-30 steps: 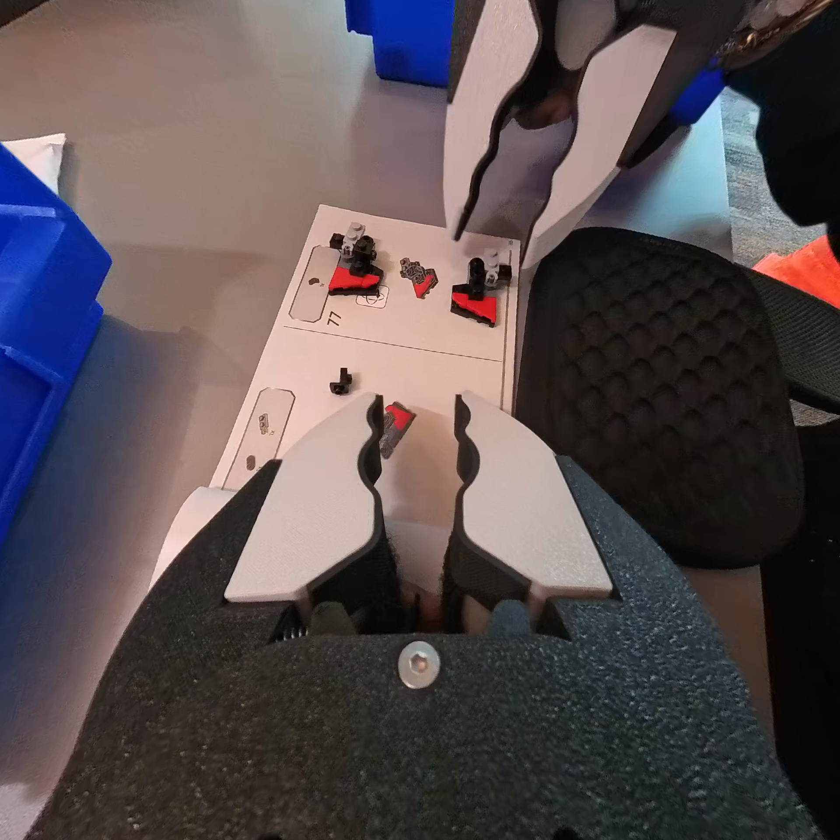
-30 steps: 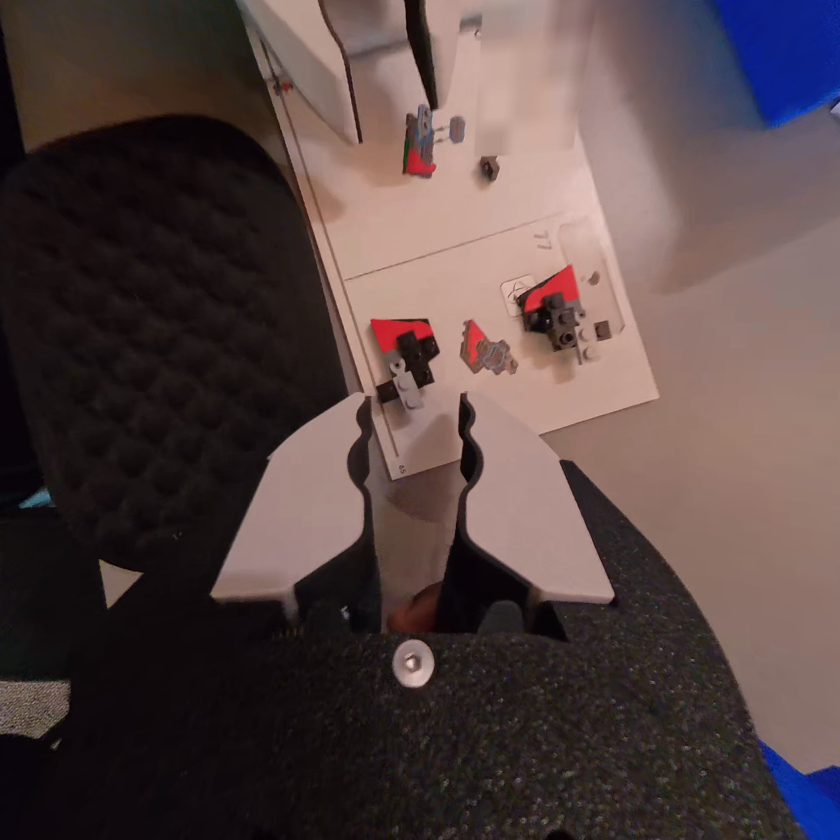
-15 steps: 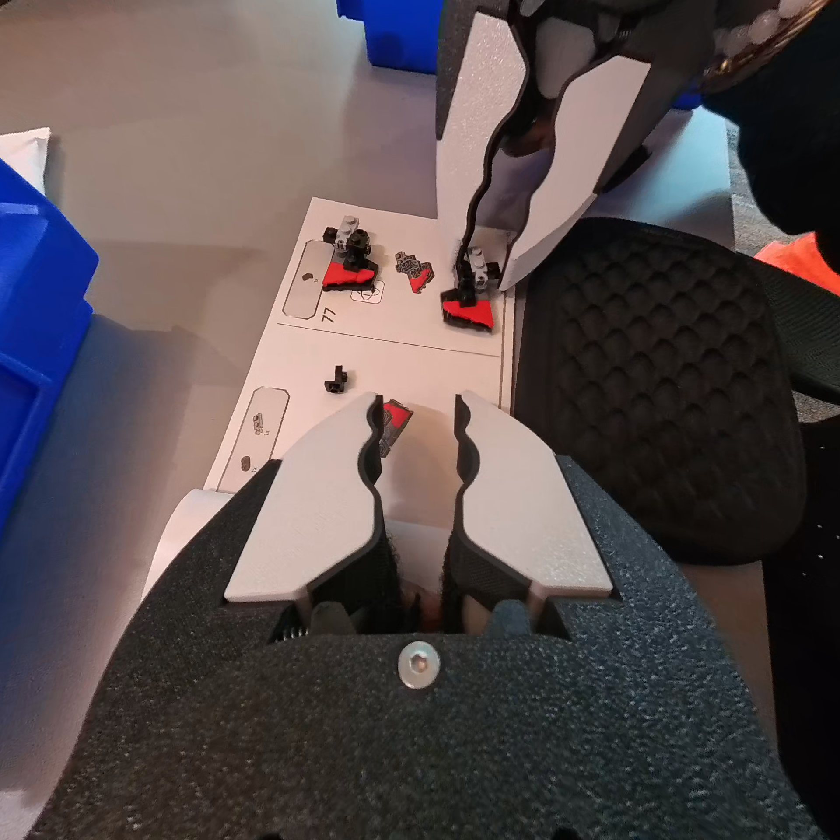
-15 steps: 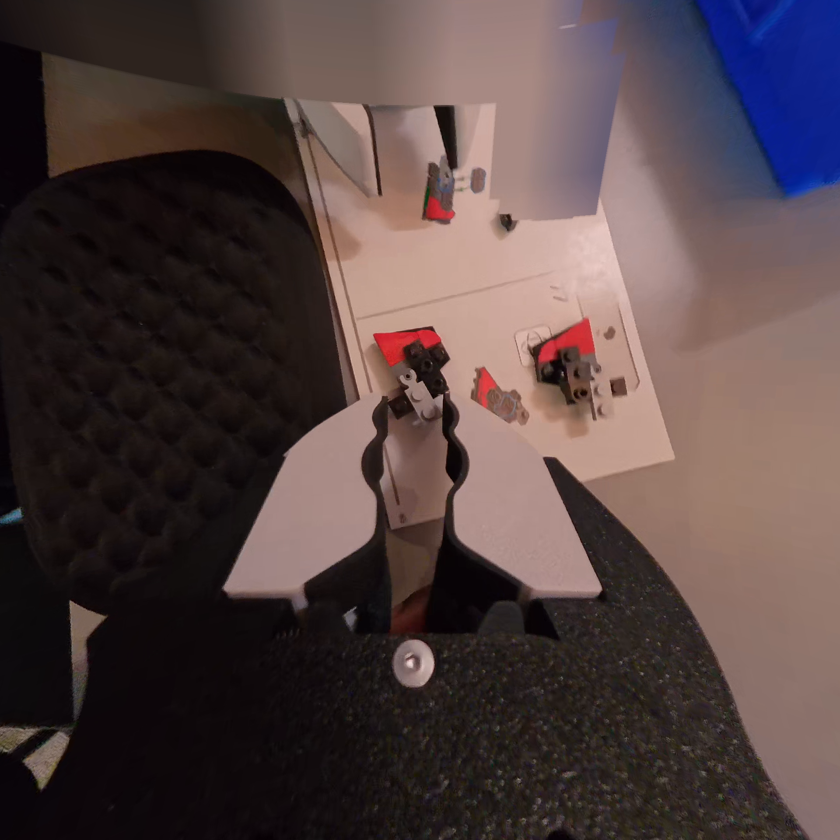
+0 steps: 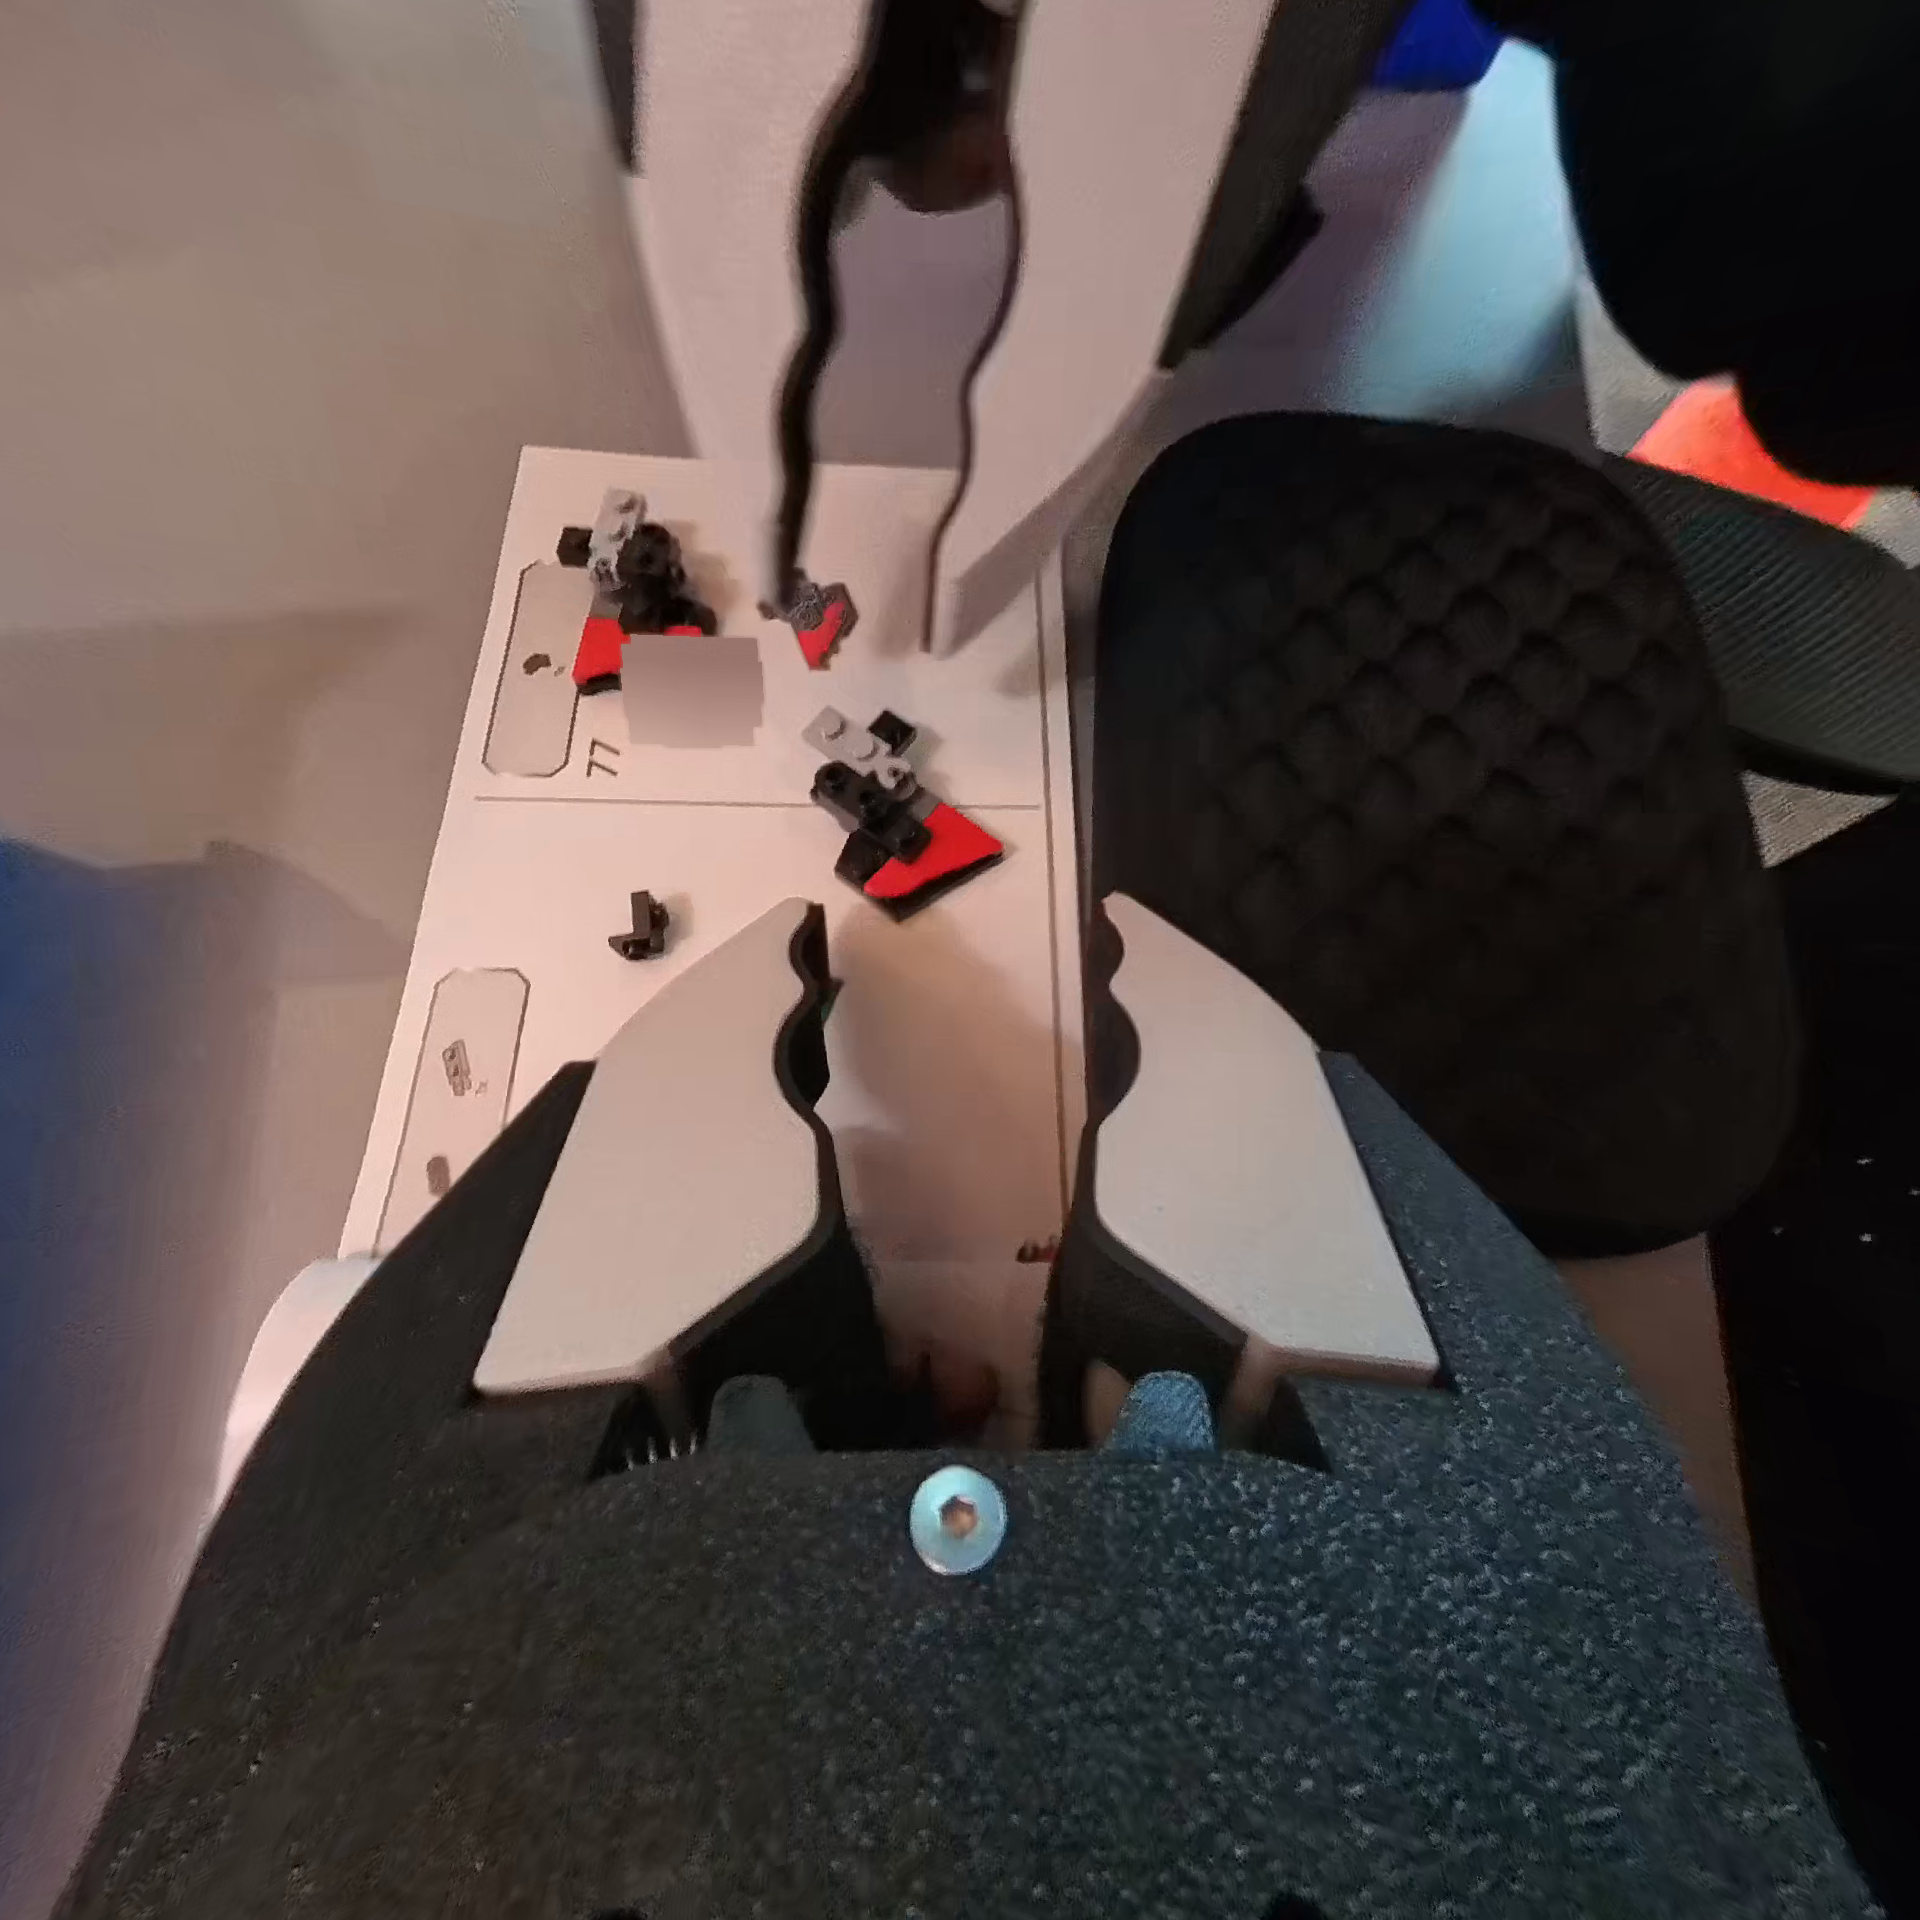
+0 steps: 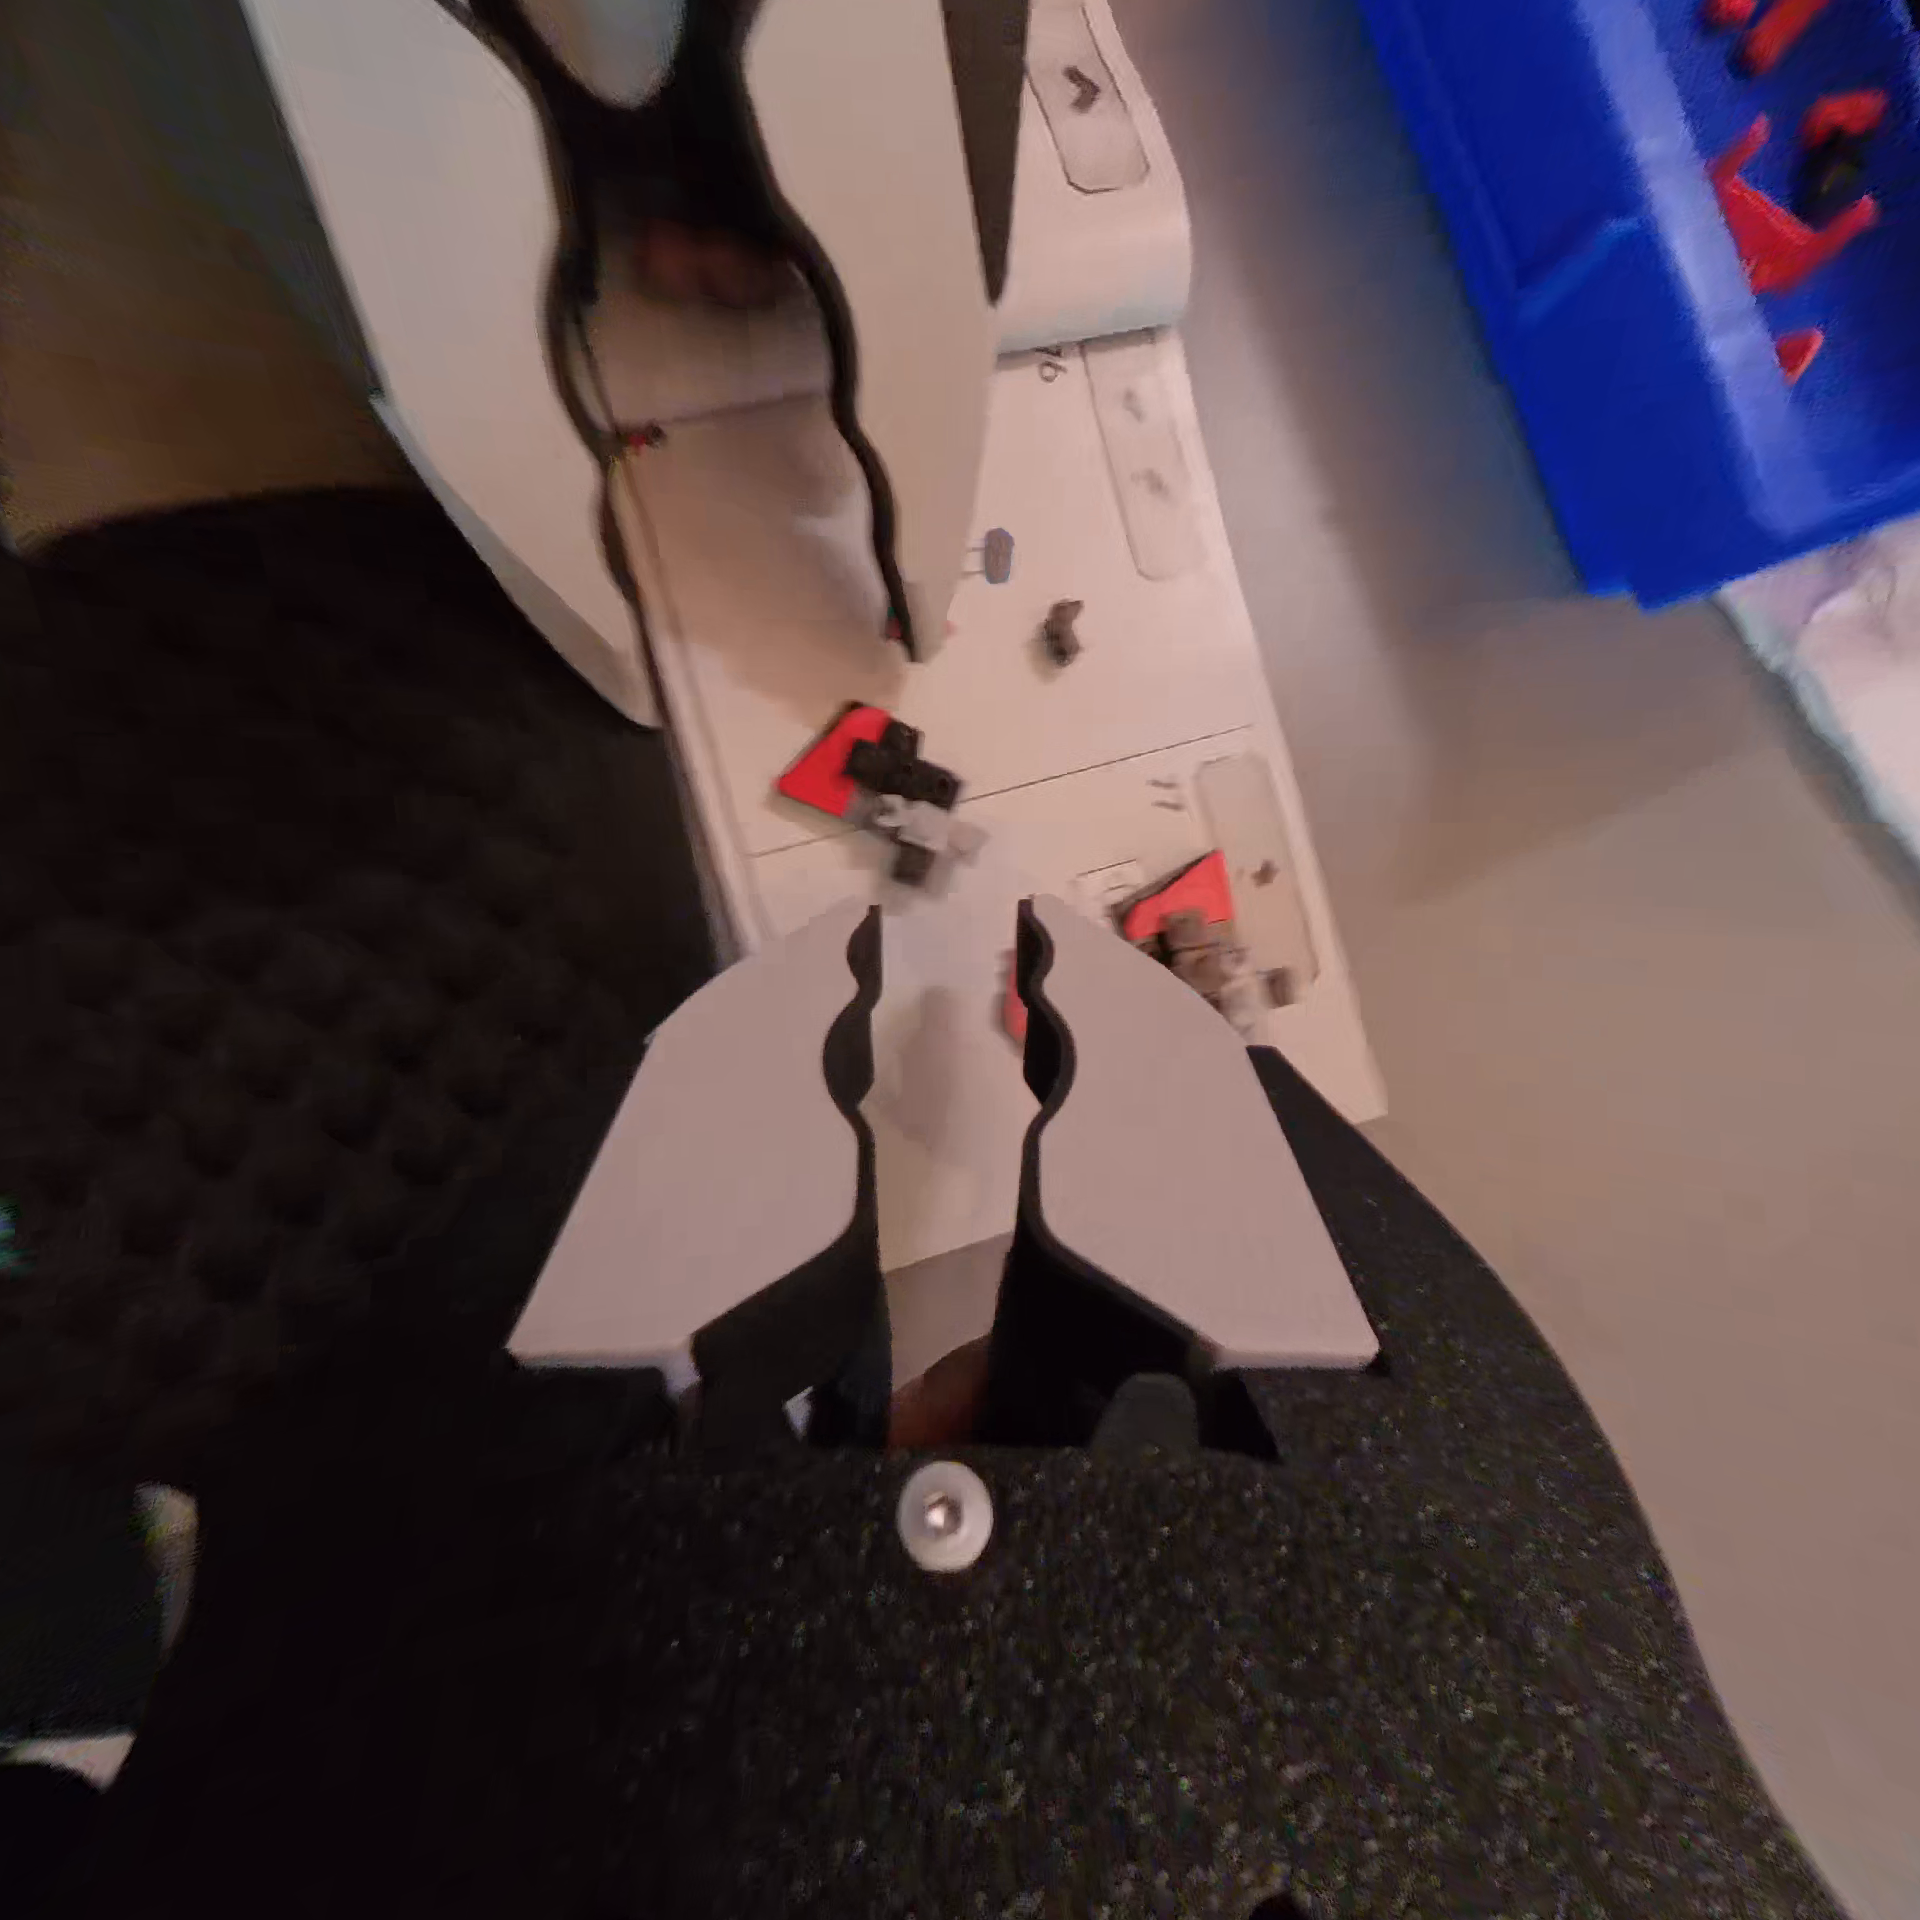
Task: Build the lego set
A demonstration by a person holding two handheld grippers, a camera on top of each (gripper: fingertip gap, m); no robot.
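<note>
We have both tools over the white printed instruction sheet (image 5: 727,862) on the pale grey table (image 5: 260,312), with a black dimpled chair cushion (image 5: 1434,810) just beside the sheet's edge.

The task's thing, the small red, black and grey lego sub-assembly (image 5: 899,821), lies loose on the sheet across the line that divides two printed panels. It sits between the two tools and neither touches it.

Our left gripper (image 5: 956,935) has its jaws spread wide and empty, tips just short of the red wedge end of the assembly. Our right gripper (image 6: 951,914) has its jaws moderately parted with nothing between them. In the right wrist view the same assembly (image 6: 873,784) lies just beyond the right tips.

A tiny black clip piece (image 5: 642,925) rests on the sheet near the left tool's left finger. The other red, black and grey shapes at the far corner (image 5: 623,592) may be printed or real; we cannot tell.

A blue plastic parts bin (image 6: 1683,281) holding red pieces stands well apart.

We judge the step to be a handover or regrasp of the sub-assembly. Next we would close one tool on its black stud block, squarely, so the thin wedge does not pivot away.
</note>
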